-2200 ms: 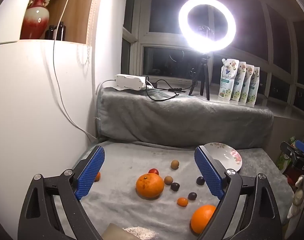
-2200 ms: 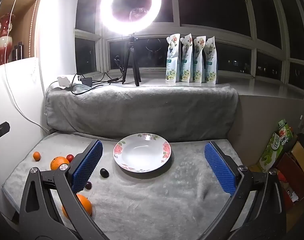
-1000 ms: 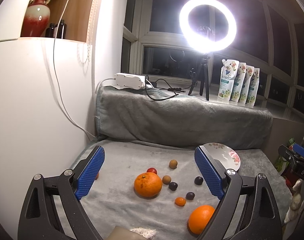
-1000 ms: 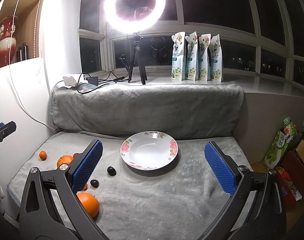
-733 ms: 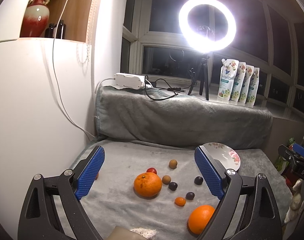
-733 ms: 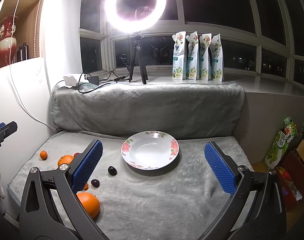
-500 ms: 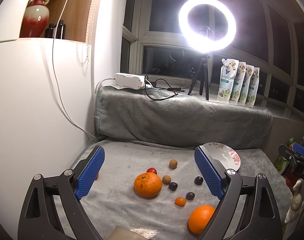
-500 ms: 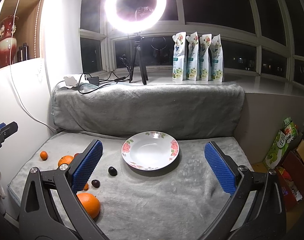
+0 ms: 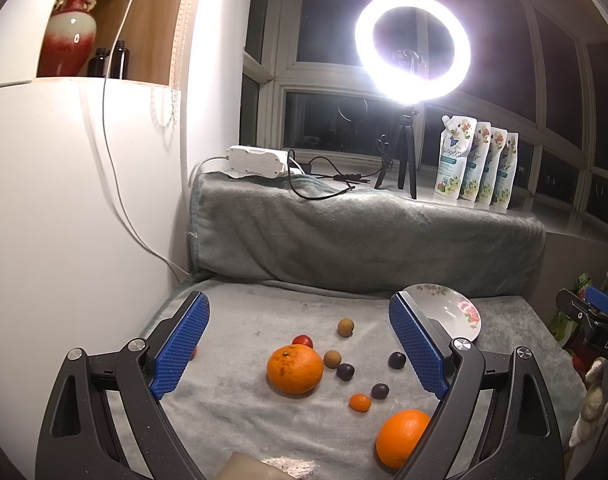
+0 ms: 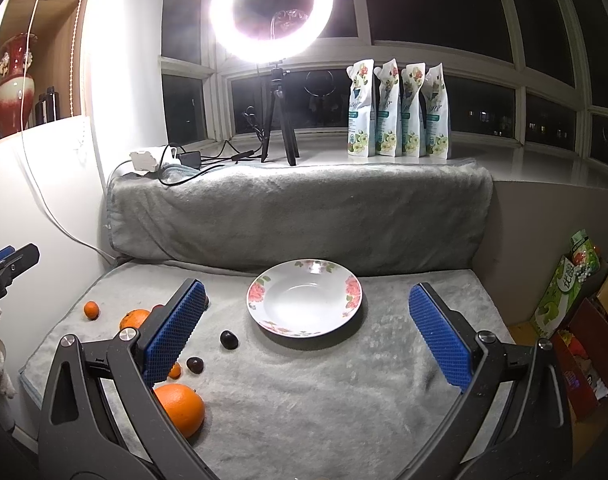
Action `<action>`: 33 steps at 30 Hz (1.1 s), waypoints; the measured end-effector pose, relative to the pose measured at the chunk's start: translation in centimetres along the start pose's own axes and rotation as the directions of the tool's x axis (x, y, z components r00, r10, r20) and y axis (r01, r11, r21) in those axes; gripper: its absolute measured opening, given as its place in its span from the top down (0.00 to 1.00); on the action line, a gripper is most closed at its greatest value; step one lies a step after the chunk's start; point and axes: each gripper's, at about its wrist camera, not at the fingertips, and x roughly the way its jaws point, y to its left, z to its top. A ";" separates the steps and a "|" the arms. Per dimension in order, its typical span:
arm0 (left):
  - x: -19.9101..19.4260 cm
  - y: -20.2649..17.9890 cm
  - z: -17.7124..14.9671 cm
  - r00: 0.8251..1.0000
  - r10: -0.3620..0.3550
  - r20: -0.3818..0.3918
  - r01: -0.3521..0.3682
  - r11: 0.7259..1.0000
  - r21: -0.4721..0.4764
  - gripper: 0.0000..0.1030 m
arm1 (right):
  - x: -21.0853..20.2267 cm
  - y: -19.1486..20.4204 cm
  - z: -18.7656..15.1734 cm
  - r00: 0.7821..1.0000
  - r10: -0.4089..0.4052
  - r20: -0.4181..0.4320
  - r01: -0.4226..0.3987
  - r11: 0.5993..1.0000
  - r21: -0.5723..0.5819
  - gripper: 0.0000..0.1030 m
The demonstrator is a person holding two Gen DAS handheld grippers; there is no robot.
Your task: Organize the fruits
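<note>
Fruits lie scattered on a grey blanket (image 9: 239, 408). In the left wrist view there is a large tangerine (image 9: 294, 369), an orange (image 9: 402, 437), a small mandarin (image 9: 360, 403), a red cherry tomato (image 9: 302, 341), two brown longans (image 9: 345, 327) and three dark plums (image 9: 396, 360). My left gripper (image 9: 299, 350) is open and empty, held above the tangerine. An empty floral plate (image 10: 304, 297) sits mid-blanket in the right wrist view. My right gripper (image 10: 304, 332) is open and empty in front of the plate. The orange (image 10: 179, 408) lies at its lower left.
A raised ledge covered by the blanket (image 10: 295, 208) runs behind. On it stand a ring light on a tripod (image 10: 271, 12), a power strip with cables (image 9: 257, 162) and several pouches (image 10: 398, 110). A white wall (image 9: 75, 208) bounds the left. Boxes (image 10: 584, 344) stand on the right.
Both grippers have drifted only slightly; the right wrist view shifted a little so the plate sits further right. Both grippers stay open and no fruit has moved.
</note>
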 end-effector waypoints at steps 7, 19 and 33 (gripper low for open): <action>0.0 -0.1 -0.1 1.000 -0.001 -0.001 0.001 1.000 0.002 0.11 | 0.0 -0.1 0.1 1.000 0.000 -0.001 0.000 1.000 0.000 0.00; 0.3 -0.1 -0.6 1.000 -0.008 -0.014 0.008 1.000 -0.003 0.11 | 0.2 -0.2 -0.2 1.000 0.022 -0.022 -0.022 1.000 0.009 0.00; 0.9 0.4 -1.8 0.996 -0.048 -0.074 0.047 0.999 -0.018 0.11 | 1.0 -0.4 -0.7 0.993 0.090 -0.078 -0.089 0.996 0.024 0.00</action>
